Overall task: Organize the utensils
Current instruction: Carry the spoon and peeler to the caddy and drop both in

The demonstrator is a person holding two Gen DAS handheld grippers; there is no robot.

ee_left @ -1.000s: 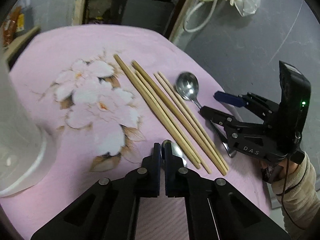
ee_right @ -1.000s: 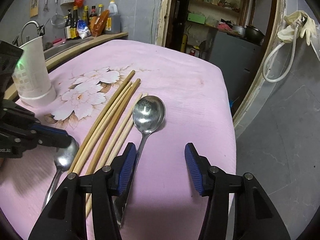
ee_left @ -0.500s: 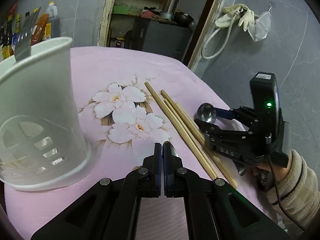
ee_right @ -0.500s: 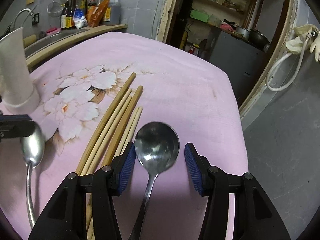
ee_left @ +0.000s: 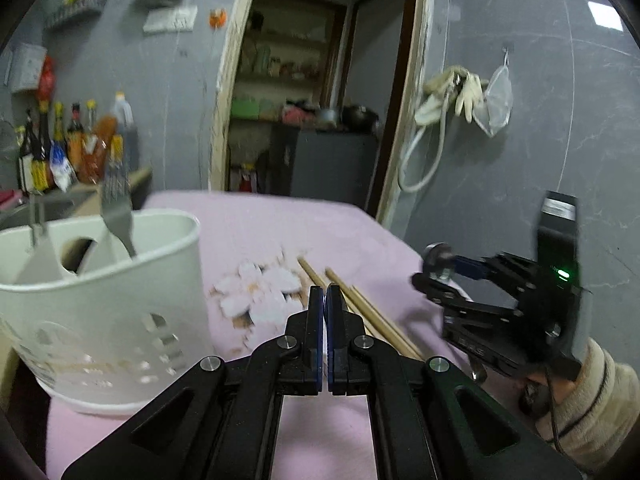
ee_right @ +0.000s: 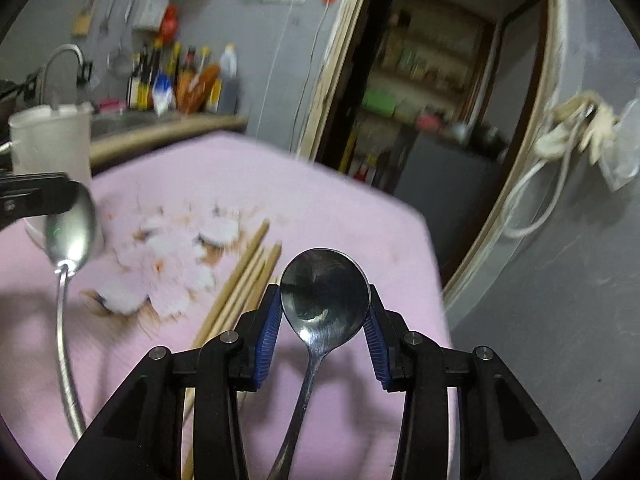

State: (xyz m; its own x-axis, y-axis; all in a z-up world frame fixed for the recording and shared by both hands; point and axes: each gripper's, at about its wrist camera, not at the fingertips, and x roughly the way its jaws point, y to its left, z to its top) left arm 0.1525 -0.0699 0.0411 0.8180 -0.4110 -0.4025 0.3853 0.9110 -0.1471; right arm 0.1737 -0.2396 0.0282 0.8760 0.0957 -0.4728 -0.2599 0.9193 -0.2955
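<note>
Both spoons had come up off the pink cloth [ee_right: 248,184] since a second earlier; left gripper [ee_left: 325,300] clenched on its spoon [ee_right: 72,236] beside the white holder [ee_left: 100,300]; right gripper [ee_right: 325,320] closing around the second spoon [ee_right: 324,300], chopsticks [ee_right: 244,280] still beside the holder; holder drop-offs likely next.

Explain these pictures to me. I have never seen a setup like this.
There is no robot here. A person holds a black two-finger gripper in each hand, and a camera on each looks along its fingers. One picture comes from the left gripper, the other from the right gripper. A pink flowered cloth covers the table. Wooden chopsticks lie on it, and a white plastic utensil holder stands there with a metal fork inside. The left gripper is shut on the bowl of a shiny steel spoon, its handle hanging down. The right gripper's jaws are closing on the bowl of a second steel spoon.
</note>
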